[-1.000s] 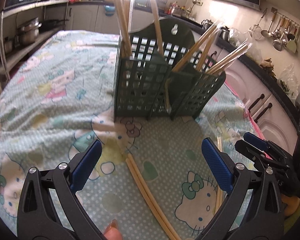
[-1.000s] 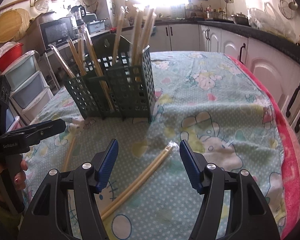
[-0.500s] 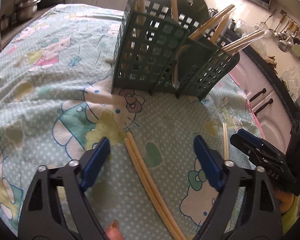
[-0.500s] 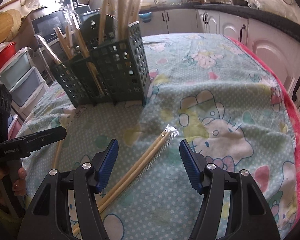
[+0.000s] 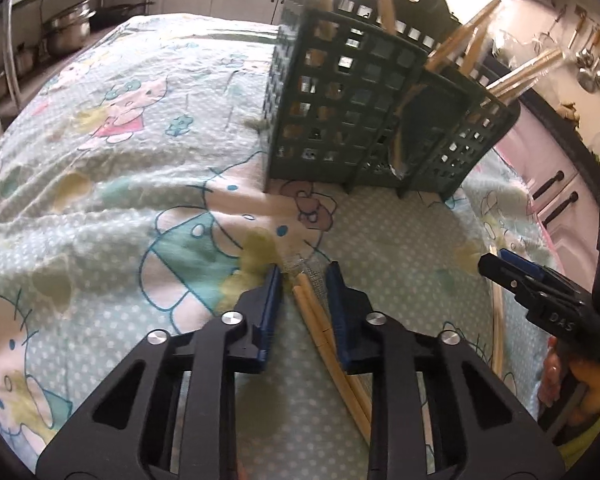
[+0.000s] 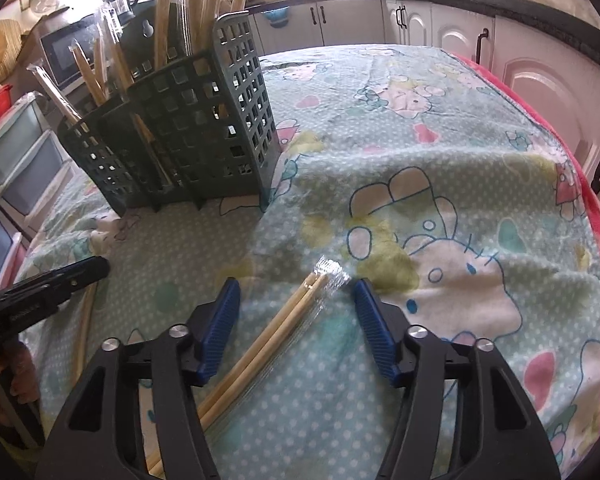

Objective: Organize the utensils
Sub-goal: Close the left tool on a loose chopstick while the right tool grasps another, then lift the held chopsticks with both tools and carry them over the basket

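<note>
Your left tool (image 5: 303, 276) points down at the worktop (image 5: 100, 184), and its jaws are closing around a wrapped pair of chopsticks (image 5: 320, 328) that lies flat on the cartoon-print cloth. The pair's tip sits between the blue pads (image 5: 270, 312), close to the right-hand pad, but there is a visible gap on the left side, so the pads do not pinch it yet. The rest of the pair runs back under the tool toward you and slightly right.

Straight ahead of that tool, well beyond its tips, stands the green lattice holder (image 5: 352, 120), upright, with several chopsticks leaning out of its compartments. To the right of the left tool you can see your right tool's black nose, with another chopstick pair (image 5: 498, 320) lying just beside it.

Your right tool (image 6: 296, 292) has its jaws spread and closing slowly. A second wrapped pair (image 6: 284, 328), in a clear sleeve, lies diagonally between them, its tip roughly midway between the pads (image 6: 374, 328) and touching neither. The holder (image 6: 192, 128) stands ahead and to the left of this tool. The left tool's nose (image 6: 52, 288) shows at the left edge, low over the cloth.
</note>
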Motion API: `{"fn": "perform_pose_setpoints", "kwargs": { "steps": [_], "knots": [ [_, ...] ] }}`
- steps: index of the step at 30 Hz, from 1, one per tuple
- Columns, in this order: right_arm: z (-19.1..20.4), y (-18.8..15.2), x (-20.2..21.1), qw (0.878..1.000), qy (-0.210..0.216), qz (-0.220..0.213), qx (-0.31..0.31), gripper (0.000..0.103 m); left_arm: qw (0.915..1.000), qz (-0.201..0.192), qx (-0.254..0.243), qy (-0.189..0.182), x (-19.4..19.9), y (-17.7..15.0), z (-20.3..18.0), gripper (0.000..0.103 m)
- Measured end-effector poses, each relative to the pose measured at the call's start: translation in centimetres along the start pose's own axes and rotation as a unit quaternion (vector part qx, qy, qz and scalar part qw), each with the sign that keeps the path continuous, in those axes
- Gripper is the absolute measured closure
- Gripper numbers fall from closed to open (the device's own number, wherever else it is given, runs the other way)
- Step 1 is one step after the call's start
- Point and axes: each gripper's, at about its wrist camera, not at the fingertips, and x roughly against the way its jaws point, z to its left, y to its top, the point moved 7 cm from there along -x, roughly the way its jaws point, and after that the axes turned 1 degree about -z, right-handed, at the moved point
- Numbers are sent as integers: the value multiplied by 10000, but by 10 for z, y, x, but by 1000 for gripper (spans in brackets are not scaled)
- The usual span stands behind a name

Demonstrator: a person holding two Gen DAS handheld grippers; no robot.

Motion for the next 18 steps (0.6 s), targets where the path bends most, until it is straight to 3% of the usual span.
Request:
{"fn": "perform_pose_setpoints", "kwargs": {
  "steps": [3,5,12,18],
  "knots": [
    [1,1,-2,9999,-71,-11,72,65,10000,7,33,-34,0,1,3,89],
    [3,1,-2,9999,-13,-9,112,81,10000,22,39,-45,-1,2,3,91],
    [9,6,8,9989,418,-172,-136,90,9991,-35,325,-282,11,5,14,98],
    [31,18,33,9956,825,-434,-62,93,9977,-309,339,-495,35,17,7,99]
  ]
}}
